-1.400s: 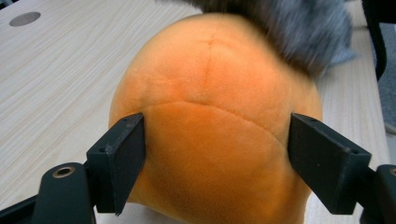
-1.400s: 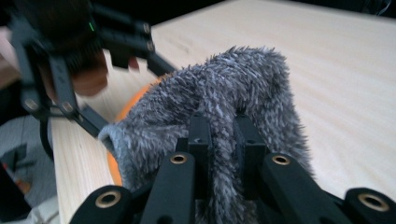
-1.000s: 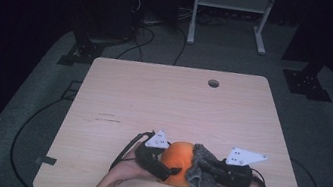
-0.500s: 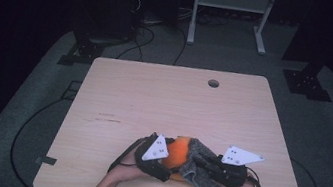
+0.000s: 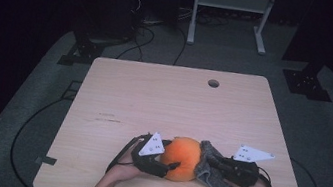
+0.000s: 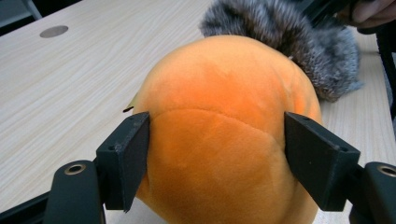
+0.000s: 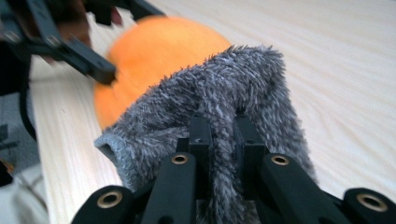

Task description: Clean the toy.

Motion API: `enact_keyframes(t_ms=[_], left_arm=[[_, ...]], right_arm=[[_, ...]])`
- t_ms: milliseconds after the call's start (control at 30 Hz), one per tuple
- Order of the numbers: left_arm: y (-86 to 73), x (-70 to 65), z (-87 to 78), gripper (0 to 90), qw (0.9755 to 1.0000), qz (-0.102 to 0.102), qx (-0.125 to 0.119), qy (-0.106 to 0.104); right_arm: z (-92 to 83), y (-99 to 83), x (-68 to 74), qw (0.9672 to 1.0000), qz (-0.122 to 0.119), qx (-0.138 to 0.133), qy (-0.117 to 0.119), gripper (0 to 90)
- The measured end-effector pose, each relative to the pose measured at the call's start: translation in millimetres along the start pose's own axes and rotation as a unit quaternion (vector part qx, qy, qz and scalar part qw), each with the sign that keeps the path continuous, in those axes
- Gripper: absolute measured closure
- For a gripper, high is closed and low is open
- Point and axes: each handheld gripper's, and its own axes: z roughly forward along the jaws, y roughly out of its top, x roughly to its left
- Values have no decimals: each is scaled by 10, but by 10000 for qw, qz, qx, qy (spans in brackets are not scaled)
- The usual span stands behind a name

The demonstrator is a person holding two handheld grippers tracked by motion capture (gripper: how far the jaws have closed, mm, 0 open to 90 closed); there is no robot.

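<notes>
- My left gripper (image 5: 165, 166) lies at the near edge of the table (image 5: 154, 96), its grey three-cornered plate on top, reaching rightward onto the orange plush ball (image 5: 182, 158).
- In the left gripper view its two black jaws stand on either side of the ball's rounded front. They have just been closing, the ball is between them, and both pads touch the plush, so I have the ball pinched across its width.
- The orange plush ball sits on the wood near the table's front edge, between my two hands, touching the grey furry cloth (image 5: 215, 174) on its right.
- The cloth lies against the ball's right side and trails toward my right hand; in the left gripper view it shows as a fuzzy tuft behind the ball.
- My right gripper (image 5: 209, 161) comes in from the right, pointing left at the ball. In the right gripper view its jaws are pressed together on a fold of the grey cloth, with fur bunched up between and around them.
</notes>
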Motion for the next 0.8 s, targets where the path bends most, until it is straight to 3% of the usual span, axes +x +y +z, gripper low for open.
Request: enact_keyframes(t_ms=[100,200,300,400,533,633,733,800], left_arm=[[-5,-15,15,256,10000,51,-8,-19],[-17,-18,-11,258,9999,134,91,-16],[-39,-8,-26,257,9999,96,49,-36],[-41,7,-29,256,10000,42,61,-42],[-37,1,-33,252,9999,45,90,-20],[-36,-10,-31,252,9999,85,82,-16],[-21,-44,-23,256,9996,256,96,-26],[-17,-61,-26,263,9994,315,129,-44]], right_arm=[[31,100,62,9991,3,-377,215,797],[116,139,116,9988,-51,-409,274,797],[141,75,78,9985,155,-425,303,797],[134,-7,-10,9989,353,-289,134,796],[120,-81,-127,9982,549,90,-225,796],[82,-19,-116,9984,532,-171,-107,796],[89,122,-33,9974,380,-574,196,795],[143,167,11,9976,304,-548,284,794]])
